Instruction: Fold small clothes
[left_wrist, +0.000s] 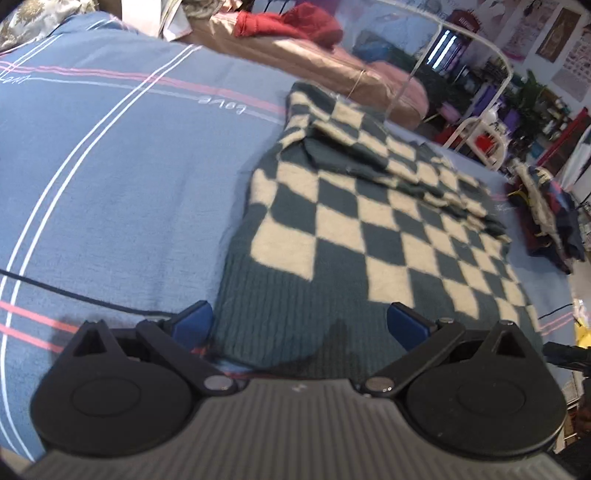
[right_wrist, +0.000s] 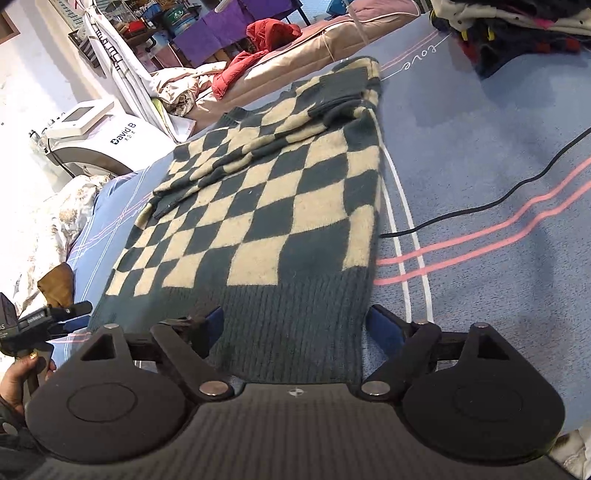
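Observation:
A dark green and cream checkered sweater (left_wrist: 369, 229) lies flat on the blue bed sheet (left_wrist: 129, 184), its sleeves folded across the chest. Its ribbed hem faces both cameras. My left gripper (left_wrist: 301, 323) is open, its blue pads either side of the hem's left corner, low over the cloth. In the right wrist view the same sweater (right_wrist: 266, 206) stretches away from me. My right gripper (right_wrist: 295, 328) is open over the hem's right corner, one pad above the ribbing and one over the sheet. The left gripper (right_wrist: 70, 314) shows at the far left, held by a hand (right_wrist: 18, 380).
A black cable (right_wrist: 498, 199) runs across the sheet (right_wrist: 498, 122) right of the sweater. A pile of folded clothes (right_wrist: 517, 29) sits at the far right corner. A pink bedding roll (left_wrist: 332, 70) with a red garment (left_wrist: 295, 26) lies beyond. A white machine (right_wrist: 96, 136) stands beside the bed.

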